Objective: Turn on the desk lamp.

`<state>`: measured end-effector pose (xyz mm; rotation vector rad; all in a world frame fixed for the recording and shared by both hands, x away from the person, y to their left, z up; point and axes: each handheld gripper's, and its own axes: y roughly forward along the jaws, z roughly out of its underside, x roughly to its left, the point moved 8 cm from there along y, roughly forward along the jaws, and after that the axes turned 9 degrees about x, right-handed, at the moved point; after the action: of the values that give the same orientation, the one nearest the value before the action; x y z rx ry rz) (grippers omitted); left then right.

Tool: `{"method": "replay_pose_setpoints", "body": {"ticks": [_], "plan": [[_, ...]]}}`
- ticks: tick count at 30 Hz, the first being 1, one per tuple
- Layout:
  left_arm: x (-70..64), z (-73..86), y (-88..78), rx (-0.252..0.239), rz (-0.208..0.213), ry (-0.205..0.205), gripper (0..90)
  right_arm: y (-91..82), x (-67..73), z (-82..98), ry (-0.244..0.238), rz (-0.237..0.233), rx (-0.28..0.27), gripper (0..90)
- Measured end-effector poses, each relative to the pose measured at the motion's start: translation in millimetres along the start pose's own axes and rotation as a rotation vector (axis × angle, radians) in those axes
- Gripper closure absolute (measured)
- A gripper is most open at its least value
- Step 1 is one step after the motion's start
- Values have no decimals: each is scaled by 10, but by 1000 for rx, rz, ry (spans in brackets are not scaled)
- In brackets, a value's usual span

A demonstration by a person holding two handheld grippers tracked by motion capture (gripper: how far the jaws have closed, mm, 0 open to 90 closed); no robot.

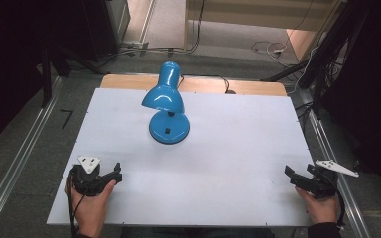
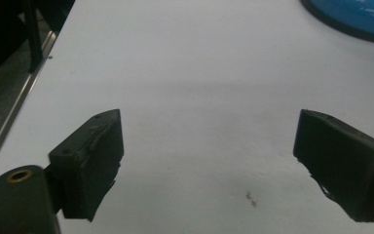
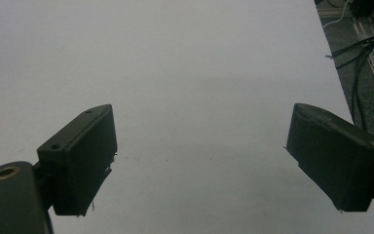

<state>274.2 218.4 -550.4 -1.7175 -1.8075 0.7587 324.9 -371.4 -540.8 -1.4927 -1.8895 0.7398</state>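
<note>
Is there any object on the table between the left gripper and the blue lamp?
No visible object is in the way. The left gripper rests open at the near left corner of the white table, and bare tabletop lies between it and the blue lamp, which stands farther back near the middle.

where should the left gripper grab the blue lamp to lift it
Probably the thin neck just above the round base of the blue lamp, coming from the left gripper side. Shade and base look too broad for the open jaws; the neck is narrow and exposed.
</note>
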Motion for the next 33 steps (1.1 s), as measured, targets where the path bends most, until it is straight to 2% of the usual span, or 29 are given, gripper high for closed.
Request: {"method": "replay_pose_setpoints", "body": {"ticks": [6,14,19,23,29,33], "plan": [[-103,-36,-54,-30,45,6,130,-5,2,0,-1,-3,-1,96],[-146,-59,-54,-36,64,10,130,5,17,-1,-4,-3,5,96],[-219,-90,-27,-46,94,14,130,9,13,-4,-3,-1,3,96],[-248,-115,-12,-47,121,-3,133,8,12,-8,-9,-1,0,96],[-295,-161,19,-54,135,-9,136,9,20,-10,4,-11,1,95],[-369,-211,42,-62,148,4,136,-7,31,-28,23,-27,-3,83]]}}
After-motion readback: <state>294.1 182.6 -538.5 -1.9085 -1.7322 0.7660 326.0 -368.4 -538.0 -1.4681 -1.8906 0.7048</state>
